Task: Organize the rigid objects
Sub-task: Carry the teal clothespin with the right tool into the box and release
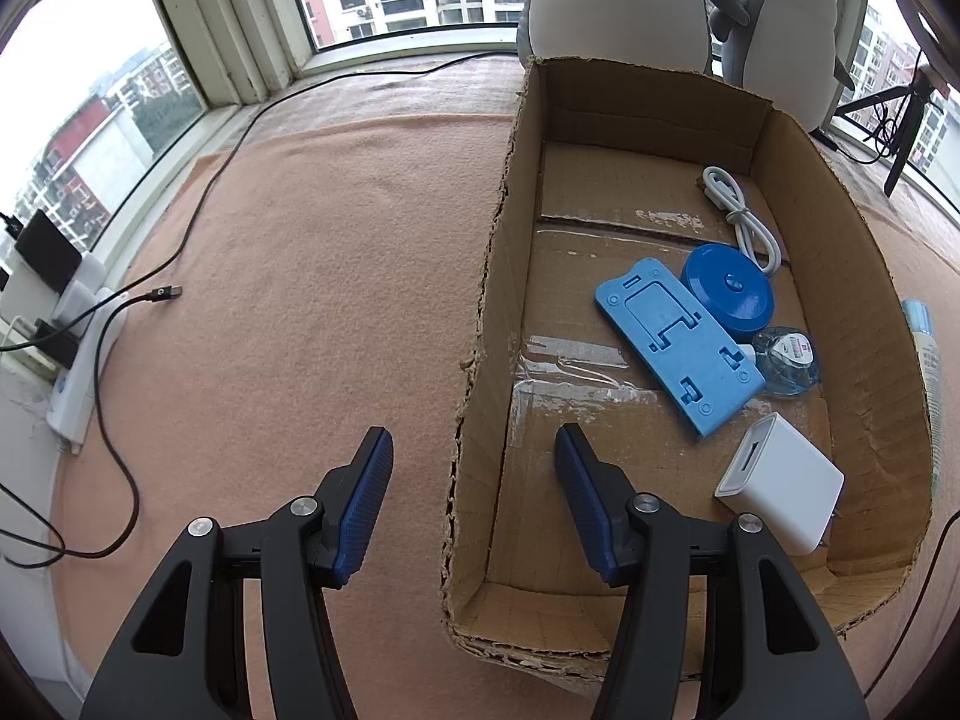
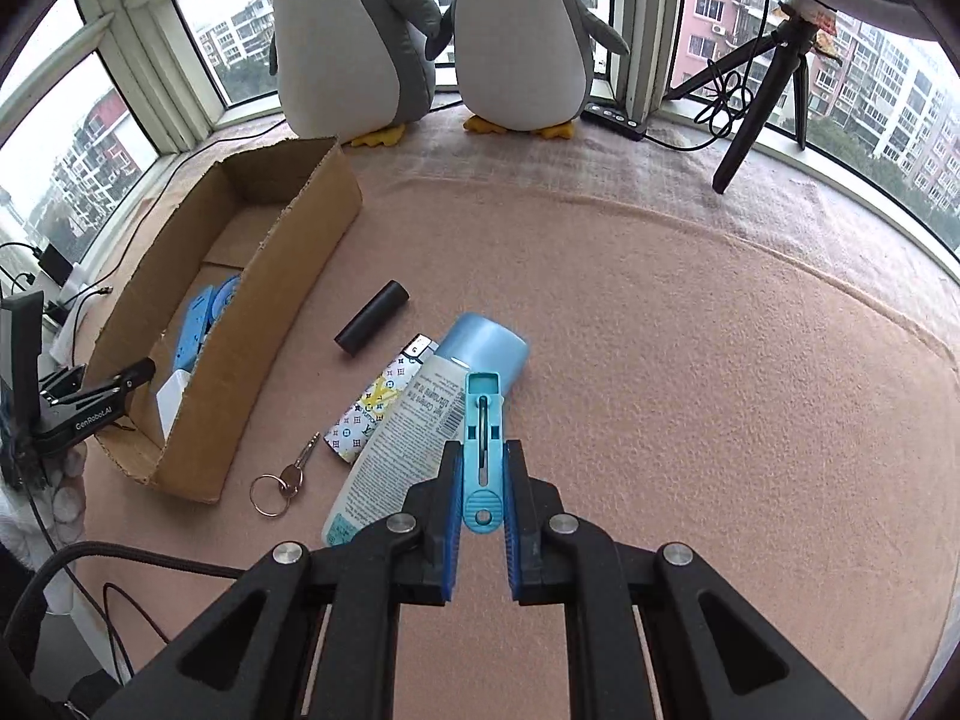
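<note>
My right gripper (image 2: 482,445) is shut on a light blue clothes peg (image 2: 482,468), which it holds above the pink blanket. Just beyond the peg lie a white tube with a blue cap (image 2: 408,438), a patterned lighter (image 2: 375,411), a black cylinder (image 2: 372,318) and keys on a ring (image 2: 282,483). My left gripper (image 1: 473,432) is open above the left wall of the cardboard box (image 1: 498,300), with nothing held. Inside the box lie a blue phone stand (image 1: 678,348), a blue round case (image 1: 729,294), a white charger (image 1: 780,483), a white cable (image 1: 741,216) and a small clear bottle (image 1: 786,360).
Two plush penguins (image 2: 510,42) stand at the window behind the box. A tripod (image 2: 762,90) stands at the back right. A power strip (image 1: 78,360) and black cables (image 1: 120,324) lie along the left edge. A person's hand (image 2: 66,498) holds the left gripper.
</note>
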